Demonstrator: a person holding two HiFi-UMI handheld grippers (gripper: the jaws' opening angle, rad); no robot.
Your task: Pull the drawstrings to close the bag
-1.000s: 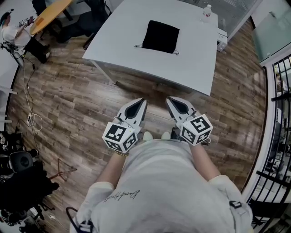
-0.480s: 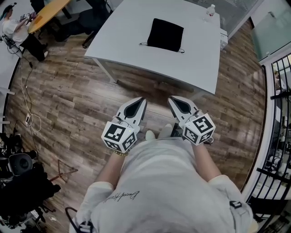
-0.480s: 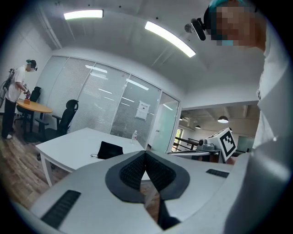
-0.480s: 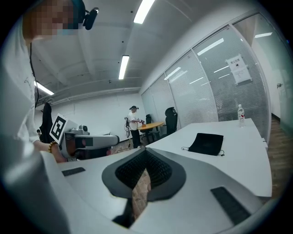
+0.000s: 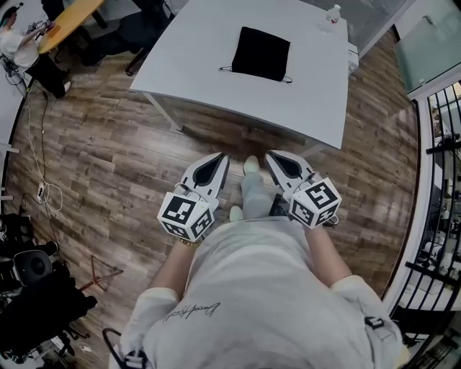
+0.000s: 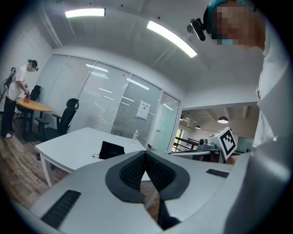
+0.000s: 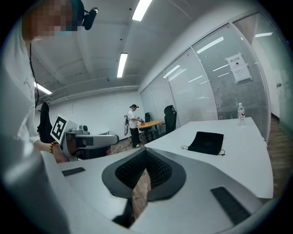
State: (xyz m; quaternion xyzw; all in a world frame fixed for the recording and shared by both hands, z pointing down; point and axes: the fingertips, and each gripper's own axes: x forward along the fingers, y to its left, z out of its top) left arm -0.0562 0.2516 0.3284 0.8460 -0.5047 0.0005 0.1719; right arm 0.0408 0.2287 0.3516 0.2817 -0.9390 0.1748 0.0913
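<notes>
Approach stage, by the look of it: the black bag (image 5: 262, 53) lies flat on the far white table (image 5: 189, 45), while the left gripper (image 5: 222, 156) and right gripper (image 5: 270, 155), jaws together and empty, hover near the person's waist, and must next open on its drawstrings (image 5: 225, 70).

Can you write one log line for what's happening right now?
phase: not started | left gripper: shut, empty | right gripper: shut, empty | flat black fabric drawstring bag: untouched on white rectangular table

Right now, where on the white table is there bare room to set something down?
The widest bare patch lies between the black bag and the left edge of the table. A bare strip runs between the bag and the near edge. Tightest: the far right corner with the bottle.
</notes>
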